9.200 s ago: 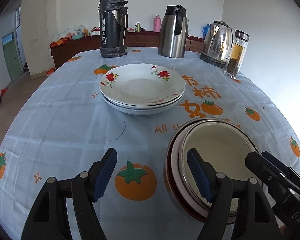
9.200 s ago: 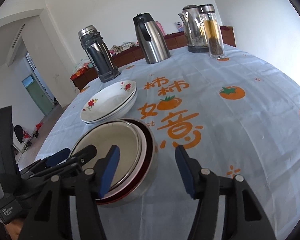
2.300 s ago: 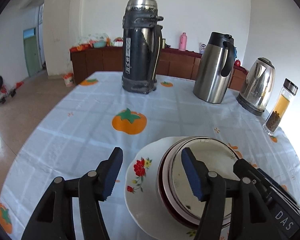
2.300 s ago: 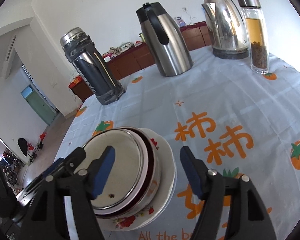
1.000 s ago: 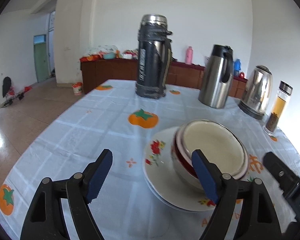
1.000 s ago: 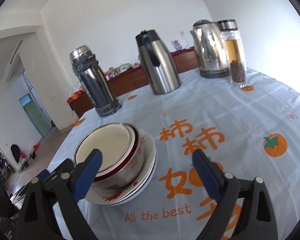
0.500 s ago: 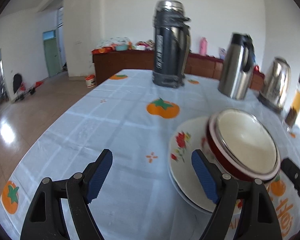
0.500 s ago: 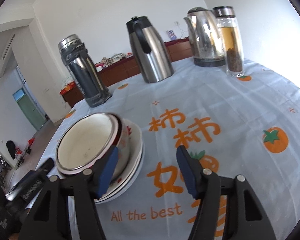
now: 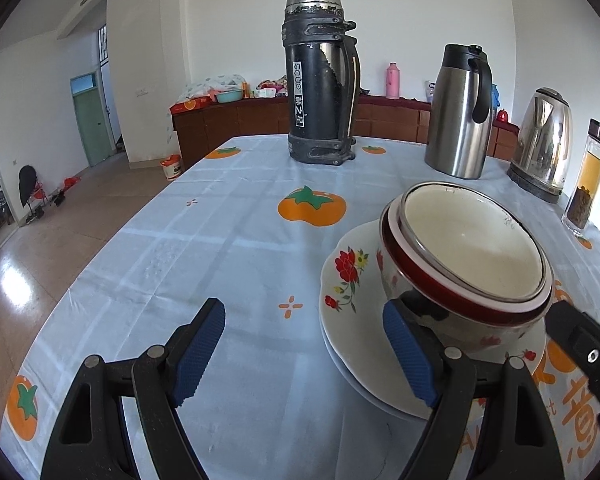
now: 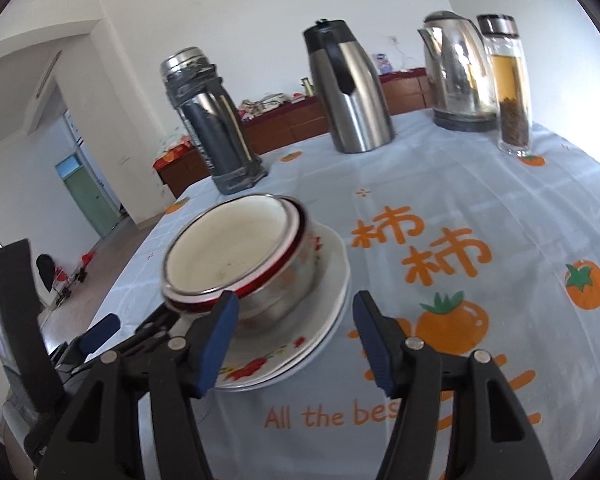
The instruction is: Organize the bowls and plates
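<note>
Nested bowls (image 9: 468, 256) sit tilted on the stacked floral plates (image 10: 324, 320); my left gripper (image 9: 304, 356) and right gripper (image 10: 294, 340) both hang spread and empty, so next I'd level the bowls.

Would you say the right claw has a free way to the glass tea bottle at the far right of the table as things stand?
Probably yes. The right claw is open and holds nothing, and bare tablecloth lies between it and the tea bottle. The stacked bowls sit off to its other side, and the kettle stands behind the bottle.
</note>
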The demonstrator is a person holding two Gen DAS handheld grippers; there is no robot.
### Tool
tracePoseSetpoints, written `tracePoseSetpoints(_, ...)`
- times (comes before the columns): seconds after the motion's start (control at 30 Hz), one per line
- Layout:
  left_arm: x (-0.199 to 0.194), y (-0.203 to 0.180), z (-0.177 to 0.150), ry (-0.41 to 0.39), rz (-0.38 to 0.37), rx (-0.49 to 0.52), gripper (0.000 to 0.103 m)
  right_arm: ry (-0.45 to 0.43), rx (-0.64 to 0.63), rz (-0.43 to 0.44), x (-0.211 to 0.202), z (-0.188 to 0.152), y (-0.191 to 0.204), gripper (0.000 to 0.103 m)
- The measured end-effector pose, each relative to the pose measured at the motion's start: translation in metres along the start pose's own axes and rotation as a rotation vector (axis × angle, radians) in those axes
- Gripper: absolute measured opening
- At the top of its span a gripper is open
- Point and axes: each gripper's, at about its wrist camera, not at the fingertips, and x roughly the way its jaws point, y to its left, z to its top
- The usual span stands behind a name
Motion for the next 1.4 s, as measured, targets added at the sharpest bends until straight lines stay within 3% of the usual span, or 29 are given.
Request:
tracePoseSetpoints(0.3, -0.015, -0.002, -0.007, -0.098, -0.009, 0.015, 0.083, -0.090, -0.050, -0.047, -0.012, -0.006, 0.002, 0.071)
tracePoseSetpoints(0.43, -0.022, 0.001, -0.012, -0.132, -0.037, 0.004, 0.083, -0.191, -0.066, -0.080, -0.027, -0.011, 0.001, 0.086)
tracePoseSetpoints(0.63, -0.029, 0.011, -0.016, -0.147, -0.071, -0.069, 0.088, -0.311, -0.125, -0.154, -0.039, -0.012, 0.003, 0.098)
tracePoseSetpoints(1.07, -0.042, -0.001, -0.020, -0.205, -0.025, -0.013, 0.090, -0.367, -0.162, -0.164, -0.046, -0.014, 0.008, 0.102)
tracePoseSetpoints(1.4, -0.042, -0.003, -0.021, -0.199, -0.013, 0.008, 0.090, -0.356, -0.164, -0.158, -0.047, -0.017, 0.009, 0.102)
